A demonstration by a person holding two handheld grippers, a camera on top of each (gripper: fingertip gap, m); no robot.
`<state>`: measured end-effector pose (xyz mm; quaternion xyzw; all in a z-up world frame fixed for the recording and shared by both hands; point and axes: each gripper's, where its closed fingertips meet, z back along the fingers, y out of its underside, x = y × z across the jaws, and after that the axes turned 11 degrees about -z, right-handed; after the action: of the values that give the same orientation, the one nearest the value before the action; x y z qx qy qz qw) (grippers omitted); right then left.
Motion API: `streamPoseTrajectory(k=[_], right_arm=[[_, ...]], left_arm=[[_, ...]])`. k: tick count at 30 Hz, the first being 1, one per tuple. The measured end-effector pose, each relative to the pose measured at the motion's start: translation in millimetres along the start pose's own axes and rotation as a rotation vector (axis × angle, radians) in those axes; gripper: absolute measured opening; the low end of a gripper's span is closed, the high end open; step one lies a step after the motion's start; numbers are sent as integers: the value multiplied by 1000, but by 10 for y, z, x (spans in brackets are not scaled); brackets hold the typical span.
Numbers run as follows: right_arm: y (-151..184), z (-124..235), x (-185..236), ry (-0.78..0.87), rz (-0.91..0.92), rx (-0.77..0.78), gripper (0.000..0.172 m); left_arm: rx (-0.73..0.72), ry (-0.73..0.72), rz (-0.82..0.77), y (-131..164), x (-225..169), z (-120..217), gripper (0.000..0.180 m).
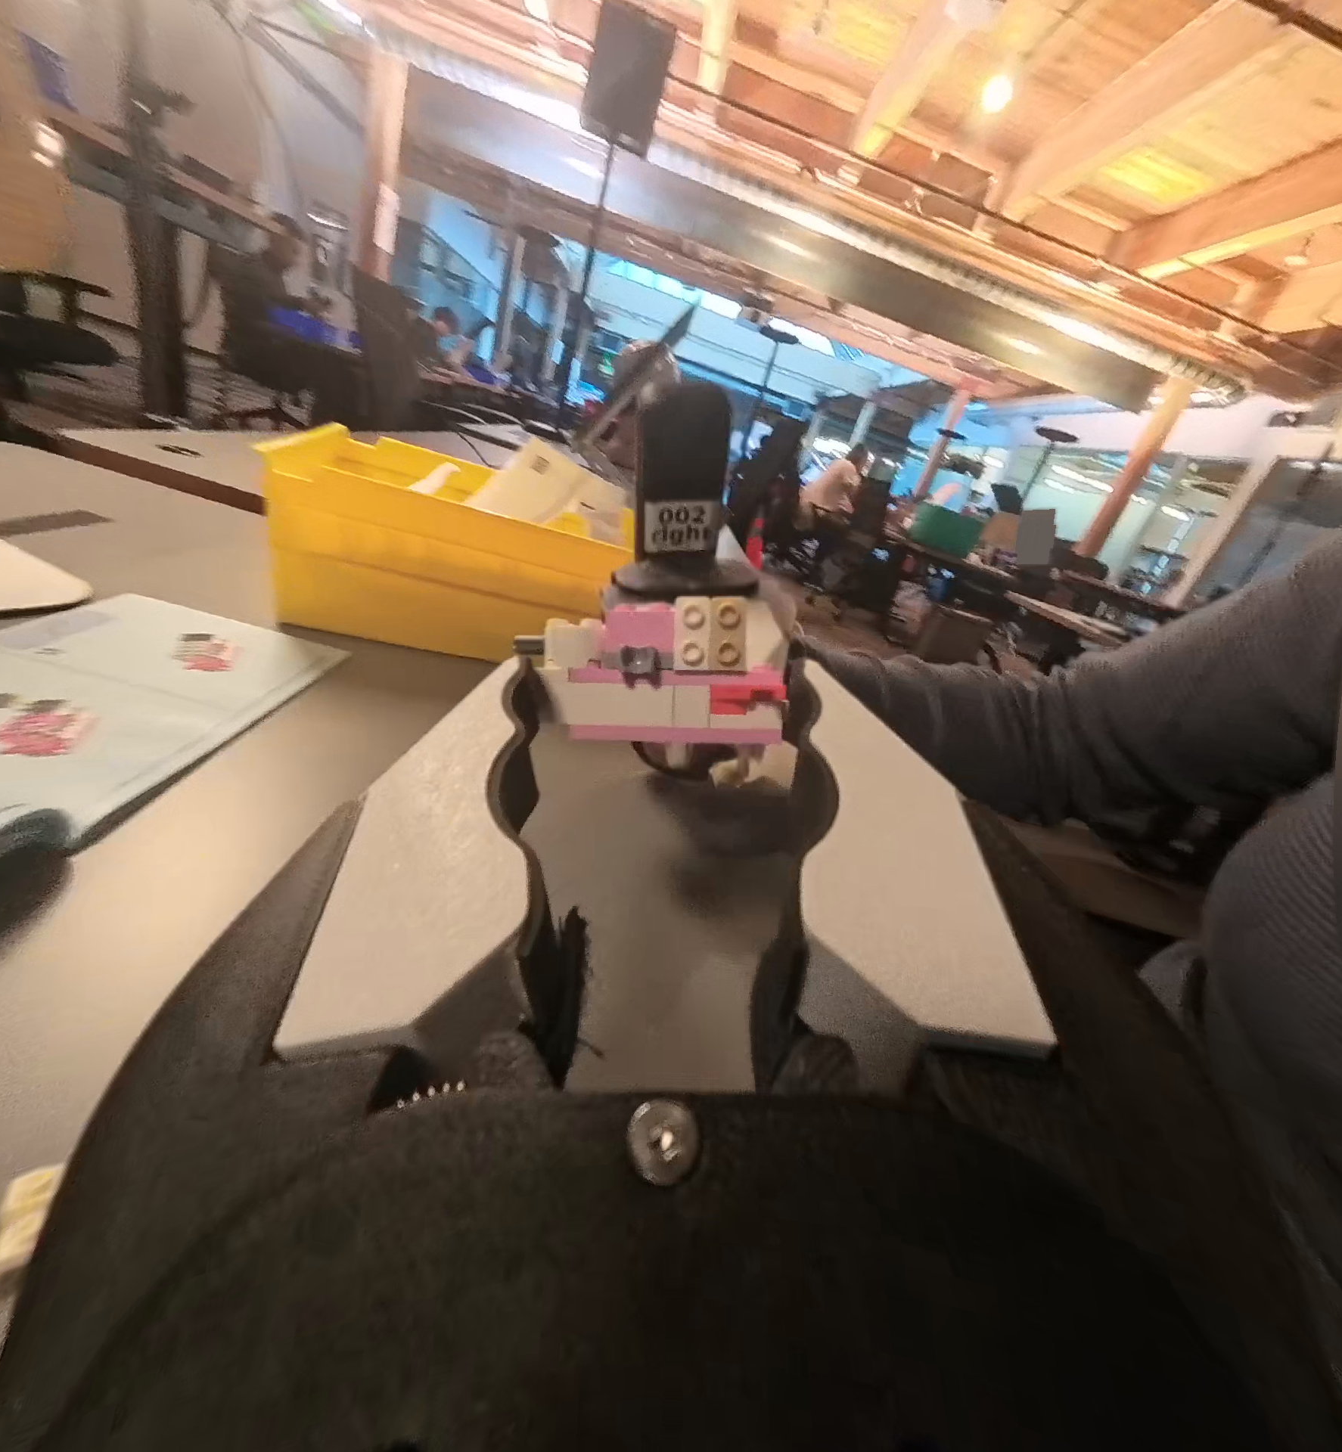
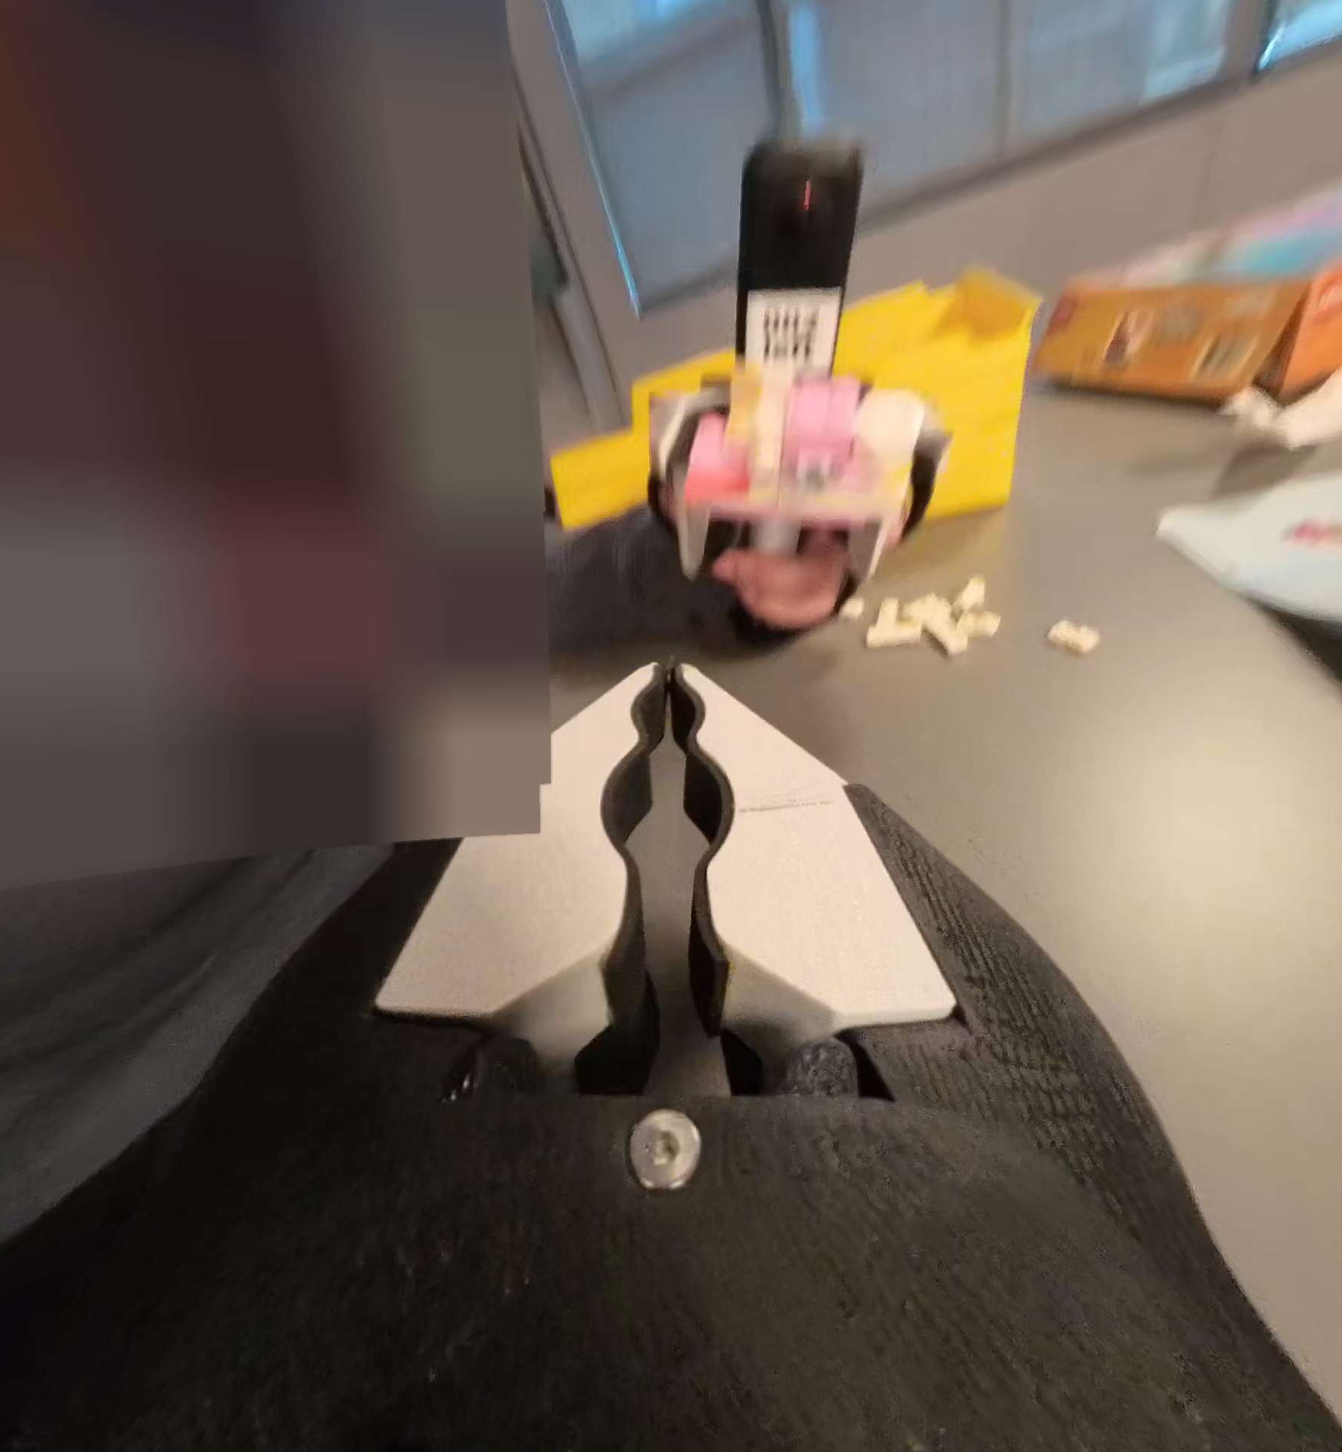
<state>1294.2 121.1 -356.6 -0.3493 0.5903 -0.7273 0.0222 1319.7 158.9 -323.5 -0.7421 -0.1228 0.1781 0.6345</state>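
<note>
Left wrist view: your left gripper holds a brick assembly of pink, white, tan and red toy bricks at its fingertips. Both pads press on the assembly's ends, one on each side, so the jaws stand wide, set to the assembly's width. The assembly is lifted off the grey table. Directly behind it stands the right gripper, seen end-on as a black upright body with a white label. A grey sleeve reaches in from the right toward it. To the left of the assembly a yellow bin rests on the table, with white packets inside. Nearer you, at left, an open instruction booklet lies flat.

Right wrist view: your right gripper has its jaws fully closed, tip against tip, with nothing between them. It points at the left gripper, which faces it and carries the brick assembly, blurred, above the table. A hand shows beneath that assembly. Loose tan bricks lie scattered on the table just right of the hand. The yellow bin sits behind the assembly. Orange boxes lie at far right, and the booklet's edge shows at the right border.
</note>
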Motion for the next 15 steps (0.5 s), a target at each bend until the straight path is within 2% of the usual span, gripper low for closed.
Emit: streamPoseTrajectory(k=[6, 15], right_arm=[[476, -174, -200, -35, -25, 389, 0], [715, -65, -264, -52, 22, 575, 0]], left_arm=[[-79, -68, 27, -137, 163, 164, 63], [-55, -44, 25, -86, 117, 111, 63]])
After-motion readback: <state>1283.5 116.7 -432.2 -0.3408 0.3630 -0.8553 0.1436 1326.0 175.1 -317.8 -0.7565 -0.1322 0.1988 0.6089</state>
